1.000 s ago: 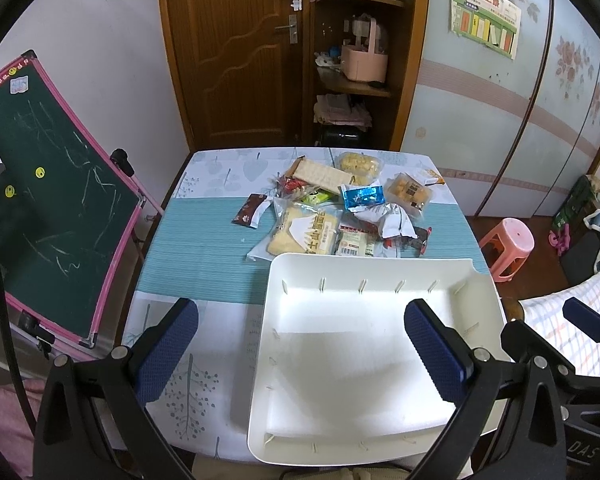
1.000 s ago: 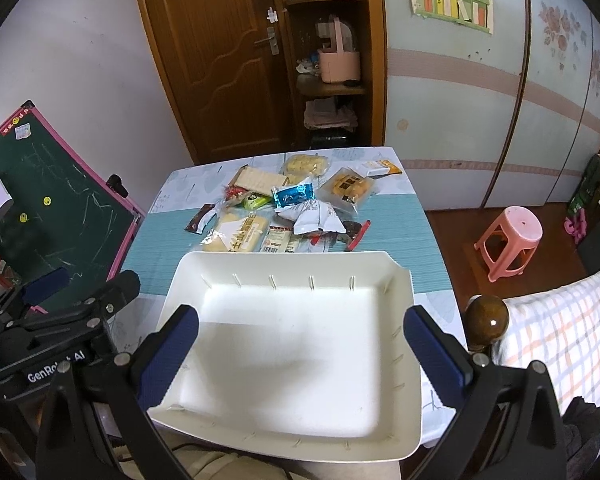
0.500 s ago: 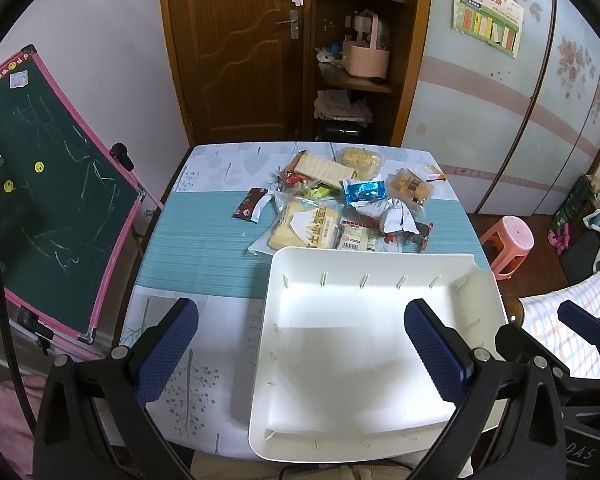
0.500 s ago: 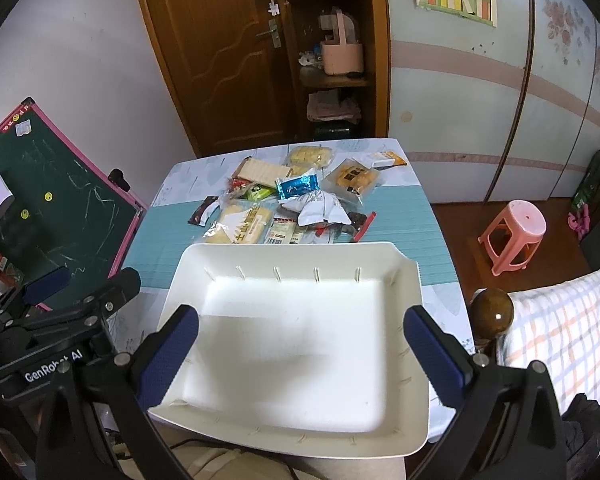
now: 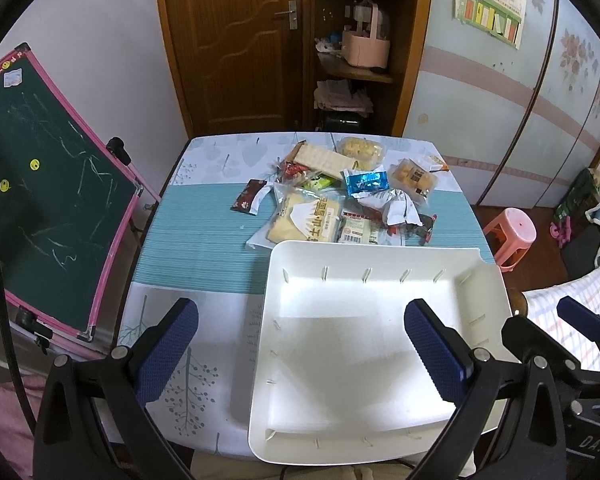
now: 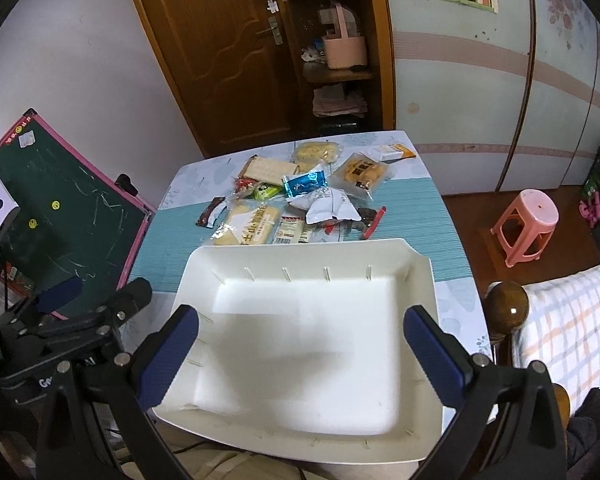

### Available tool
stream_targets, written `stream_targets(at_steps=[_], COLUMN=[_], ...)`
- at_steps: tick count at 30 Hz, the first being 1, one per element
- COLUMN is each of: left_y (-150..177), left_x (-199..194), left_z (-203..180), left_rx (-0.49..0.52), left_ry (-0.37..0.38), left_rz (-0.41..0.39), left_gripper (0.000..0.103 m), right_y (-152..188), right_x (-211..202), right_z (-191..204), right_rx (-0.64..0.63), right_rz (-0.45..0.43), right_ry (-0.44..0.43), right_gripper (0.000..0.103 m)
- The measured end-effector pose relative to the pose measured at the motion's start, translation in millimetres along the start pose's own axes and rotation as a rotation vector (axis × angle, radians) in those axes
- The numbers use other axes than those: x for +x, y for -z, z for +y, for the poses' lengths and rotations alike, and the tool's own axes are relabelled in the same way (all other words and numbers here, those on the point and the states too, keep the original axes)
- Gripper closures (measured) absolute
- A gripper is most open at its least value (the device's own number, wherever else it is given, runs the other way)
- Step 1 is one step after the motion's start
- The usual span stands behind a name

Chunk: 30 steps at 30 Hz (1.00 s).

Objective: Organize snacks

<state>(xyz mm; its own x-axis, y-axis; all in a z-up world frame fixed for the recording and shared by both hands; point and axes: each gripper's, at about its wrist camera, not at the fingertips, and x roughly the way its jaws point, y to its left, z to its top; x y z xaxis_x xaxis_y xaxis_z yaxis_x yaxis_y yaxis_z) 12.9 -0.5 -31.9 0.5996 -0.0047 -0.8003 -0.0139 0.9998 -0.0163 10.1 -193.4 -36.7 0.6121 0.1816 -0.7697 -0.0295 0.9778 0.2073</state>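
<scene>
A pile of snack packets lies on the far half of the table, also in the right wrist view. It includes a large yellow bread bag, a blue foil packet and a dark red packet off to the left. An empty white tray sits on the near half, also in the right wrist view. My left gripper is open and empty above the tray's near left. My right gripper is open and empty above the tray.
The table has a teal runner and white cloth. A green chalkboard with pink frame leans at the left. A pink stool and a bed with checked cover are at the right. A wooden door is behind.
Both grippers have risen and tilted slightly; the right wrist view has rolled a little. The snacks and tray have not moved. Both grippers stay open.
</scene>
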Motion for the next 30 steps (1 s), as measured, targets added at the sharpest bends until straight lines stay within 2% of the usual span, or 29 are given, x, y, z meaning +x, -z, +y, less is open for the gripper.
stream_targets(at_steps=[9, 14, 17, 21, 24, 26, 29, 30], left_y=[-11, -23, -36, -63, -89, -108, -135, -145], left_x=[11, 16, 17, 9, 5, 3, -1, -1], left_z=[4, 11, 11, 14, 18, 22, 25, 27], left_rx=[-0.008, -0.010, 0.020, 0.074, 0.100, 0.113, 0.139, 0.149], left_ry=[0.007, 0.008, -0.019, -0.096, -0.091, -0.083, -0.115, -0.136], left_rz=[0.033, 0.042, 0.014, -0.075, -0.102, -0.120, -0.184, -0.207], left_gripper=[0.001, 0.001, 0.001, 0.001, 0.001, 0.001, 0.001, 0.001], right_y=[-7, -18, -29, -56, -77, -91, -104, -110], right_x=[9, 10, 6, -18, -36, -53, -77, -80], right_z=[-6, -4, -1, 6, 11, 13, 15, 15], right_rx=[0.023, -0.001, -0.038, -0.131, -0.170, -0.184, -0.203, -0.207], right_rz=[0.003, -0.026, -0.068, -0.216, -0.318, -0.440, -0.679, -0.708], right_ry=[0.001, 0.034, 0.050, 0.109, 0.126, 0.136, 0.191, 0.199], right_gripper=[0.000, 0.000, 0.000, 0.001, 0.002, 0.002, 0.002, 0.002])
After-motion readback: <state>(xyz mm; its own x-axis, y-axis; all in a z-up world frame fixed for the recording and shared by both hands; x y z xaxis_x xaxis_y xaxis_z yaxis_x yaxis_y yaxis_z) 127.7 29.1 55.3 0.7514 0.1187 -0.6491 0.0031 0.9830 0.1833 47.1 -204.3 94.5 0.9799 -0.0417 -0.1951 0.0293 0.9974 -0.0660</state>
